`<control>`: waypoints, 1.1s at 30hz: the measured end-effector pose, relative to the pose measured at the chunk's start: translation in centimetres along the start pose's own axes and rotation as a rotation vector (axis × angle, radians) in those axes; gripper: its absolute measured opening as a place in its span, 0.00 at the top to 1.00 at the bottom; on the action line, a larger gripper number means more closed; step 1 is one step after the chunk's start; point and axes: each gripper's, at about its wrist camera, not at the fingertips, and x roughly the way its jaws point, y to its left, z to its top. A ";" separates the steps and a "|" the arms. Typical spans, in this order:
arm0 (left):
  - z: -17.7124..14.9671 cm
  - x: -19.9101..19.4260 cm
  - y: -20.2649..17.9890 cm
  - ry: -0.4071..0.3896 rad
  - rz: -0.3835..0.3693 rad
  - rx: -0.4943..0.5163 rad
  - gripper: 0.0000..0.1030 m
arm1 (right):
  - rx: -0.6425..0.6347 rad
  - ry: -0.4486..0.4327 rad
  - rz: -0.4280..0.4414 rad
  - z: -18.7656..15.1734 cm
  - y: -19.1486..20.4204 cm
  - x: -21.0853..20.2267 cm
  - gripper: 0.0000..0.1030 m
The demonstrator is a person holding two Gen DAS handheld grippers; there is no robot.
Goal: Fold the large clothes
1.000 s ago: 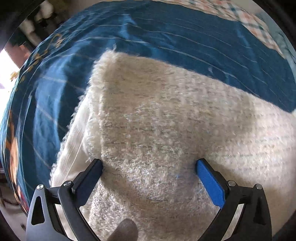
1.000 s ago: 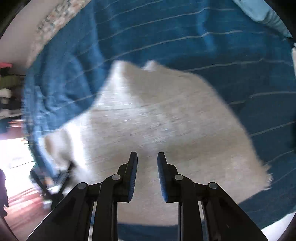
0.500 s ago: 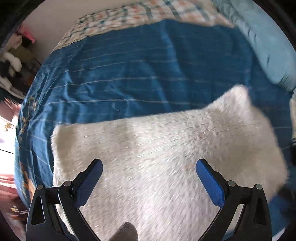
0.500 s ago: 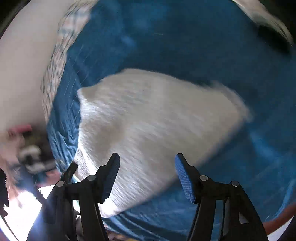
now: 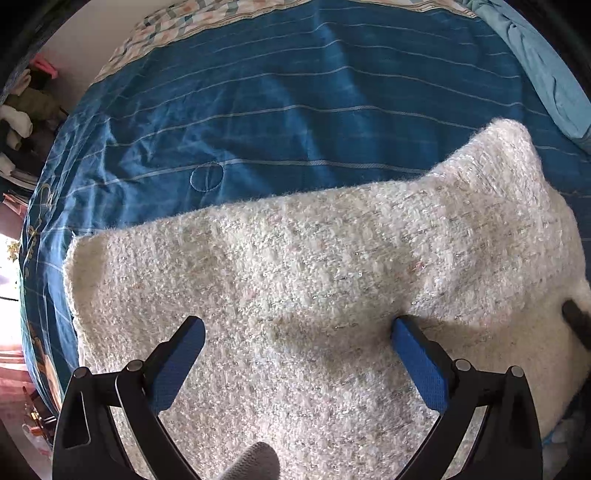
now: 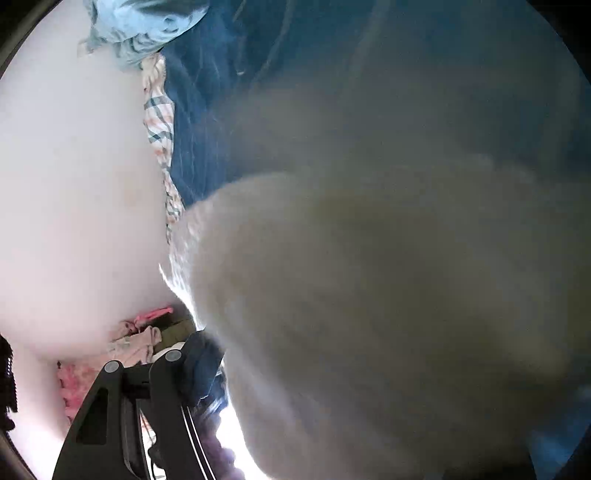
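Blue quilted bedspread (image 5: 295,110) with thin pale stripes covers the bed, a checked sheet (image 5: 177,26) showing along its far edge and a light blue pillow (image 5: 546,74) at the far right. On the bedspread lies the sweater (image 5: 295,277), a fuzzy cream knit spread wide across the near half of the bed, one corner rising toward the far right. Clutter of clothes sits off the bed at the far left, too small to make out.

Above the sweater's near part hangs the left gripper (image 5: 297,332), pointing steeply down, its blue-padded fingers (image 5: 417,358) wide apart with nothing pinched between them; the knit lies beneath them.

At the sweater's right edge a dark tip of the right gripper (image 5: 576,321) pokes in. From its own camera the view is blurred: cream knit (image 6: 369,295) fills most of the frame, very close, with the bedspread behind and a pale wall (image 6: 74,184) to the left. Only one of its fingers (image 6: 199,362) shows, beside the knit; the other is hidden behind the fabric. Its fingers have just been spreading, and whether they grip the knit I cannot tell.
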 end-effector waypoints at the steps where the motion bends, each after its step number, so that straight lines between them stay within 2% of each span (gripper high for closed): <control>1: 0.1 0.1 0.0 -0.004 0.008 0.003 0.00 | -0.007 0.003 0.003 0.1 0.7 0.7 0.59; 3: 0.4 0.2 -0.4 -0.018 0.017 0.007 0.00 | -0.009 -0.008 0.009 0.2 2.0 0.4 0.73; 5: 0.9 0.1 -0.9 -0.031 0.013 0.011 0.00 | -0.047 -0.033 0.012 0.2 4.1 -0.5 0.79; 8: 1.9 -0.2 -2.1 -0.045 -0.042 -0.011 0.00 | -0.126 -0.072 0.047 0.2 8.5 -2.2 0.80; 10: 3.1 -0.2 -3.6 -0.043 -0.107 -0.041 0.00 | -0.200 -0.099 0.034 0.6 11.6 -2.9 0.80; 14: 5.0 1.2 -6.4 -0.032 -0.230 -0.079 0.00 | -0.349 -0.114 -0.043 1.7 16.5 -2.9 0.80; 15: 5.7 1.9 -6.9 -0.025 -0.280 -0.100 0.00 | -0.372 -0.109 -0.066 1.9 17.5 -2.7 0.80; 18: 6.3 2.8 -6.8 -0.021 -0.380 -0.166 0.00 | -0.468 -0.083 -0.134 2.1 20.5 -2.3 0.80; 21: 5.6 2.0 -3.8 -0.013 -0.427 -0.278 0.00 | -0.578 -0.032 -0.154 0.6 22.6 -2.6 0.80; 24: 2.6 0.1 1.8 -0.003 -0.433 -0.415 0.00 | -0.638 0.035 -0.135 -1.7 25.2 -1.0 0.80; 26: -1.0 -1.4 5.7 -0.003 -0.405 -0.504 0.00 | -0.710 0.110 -0.135 -5.1 26.8 1.7 0.80; 28: -5.4 -3.1 9.7 -0.008 -0.324 -0.573 0.00 | -0.769 0.191 -0.138 -8.6 28.1 5.3 0.81; 30: -10.1 -4.4 13.9 0.005 -0.228 -0.645 0.00 | -0.841 0.258 -0.162 -12.8 27.7 8.7 0.81; 33: -16.2 -4.7 17.0 0.061 -0.174 -0.748 0.00 | -0.942 0.371 -0.234 -19.3 24.7 14.0 0.81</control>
